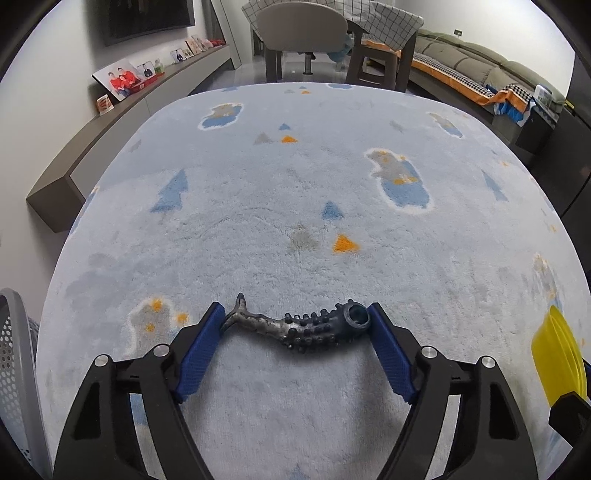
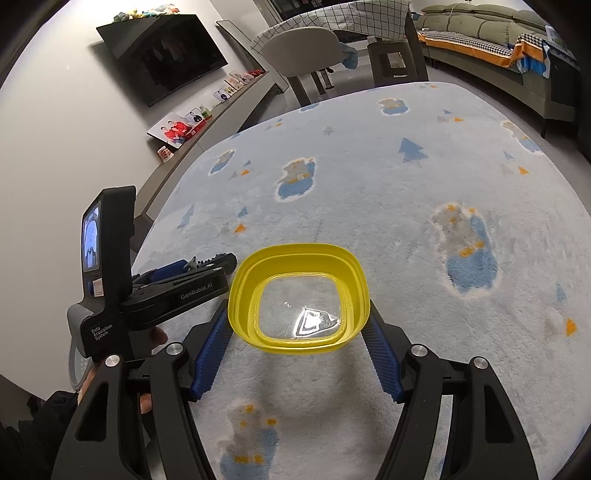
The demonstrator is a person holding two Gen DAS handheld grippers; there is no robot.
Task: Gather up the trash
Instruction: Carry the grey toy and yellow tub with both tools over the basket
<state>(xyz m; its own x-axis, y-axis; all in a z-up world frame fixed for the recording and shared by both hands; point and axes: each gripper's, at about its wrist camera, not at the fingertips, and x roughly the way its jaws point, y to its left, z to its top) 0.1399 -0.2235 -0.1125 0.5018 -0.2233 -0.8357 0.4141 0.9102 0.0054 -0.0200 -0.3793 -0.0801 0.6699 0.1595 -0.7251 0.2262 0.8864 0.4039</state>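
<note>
My left gripper [image 1: 295, 325] is shut on a dark knobbly fish-shaped rubber piece [image 1: 303, 326], held crosswise between the blue pads above the light blue rug [image 1: 295, 184]. My right gripper [image 2: 297, 317] is shut on a yellow-rimmed clear plastic lid [image 2: 298, 297], held above the rug [image 2: 406, 184]. The lid's yellow edge shows at the right of the left wrist view [image 1: 557, 358]. The left gripper with the dark piece shows at the left of the right wrist view [image 2: 177, 280].
A grey perforated bin [image 1: 14, 369] stands at the rug's near left edge. A low shelf with photos [image 1: 122, 107] runs along the left wall. A chair [image 1: 303, 33], a table and a sofa [image 1: 480, 70] stand beyond the rug's far edge.
</note>
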